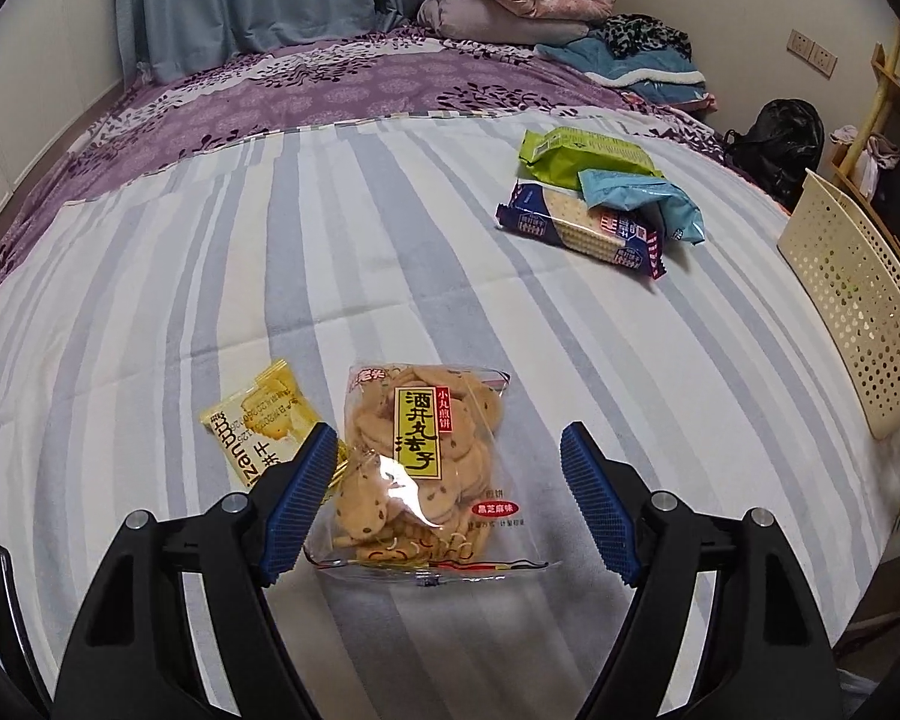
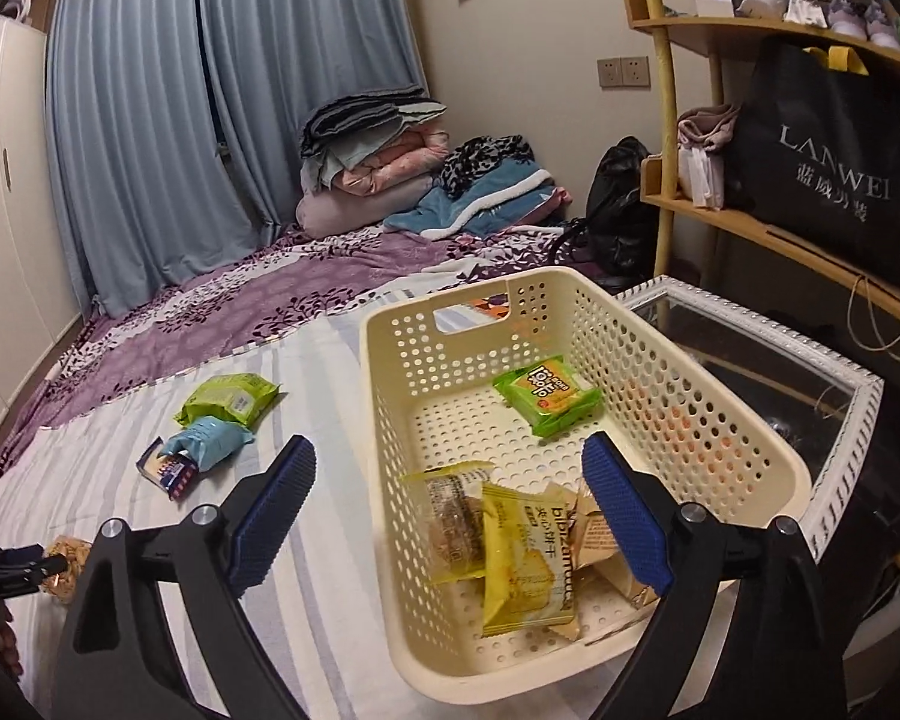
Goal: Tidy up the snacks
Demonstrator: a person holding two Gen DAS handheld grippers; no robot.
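My left gripper (image 1: 450, 498) is open, its jaws on either side of a clear bag of round crackers (image 1: 423, 468) lying on the striped bed. A yellow snack packet (image 1: 261, 420) lies just left of it, partly behind the left finger. Farther off lie a green pack (image 1: 582, 153), a light blue pack (image 1: 642, 201) and a navy cracker pack (image 1: 576, 225). My right gripper (image 2: 450, 510) is open and empty above the cream basket (image 2: 720, 414), which holds a green packet (image 2: 546, 399), a yellow packet (image 2: 522, 570) and other wrapped snacks.
The basket stands at the bed's right edge (image 1: 852, 294). Beside it is a glass-topped table with a white frame (image 2: 750, 348) and a wooden shelf (image 2: 780, 228). Folded blankets (image 2: 402, 162) are piled at the head of the bed. Blue curtains hang behind.
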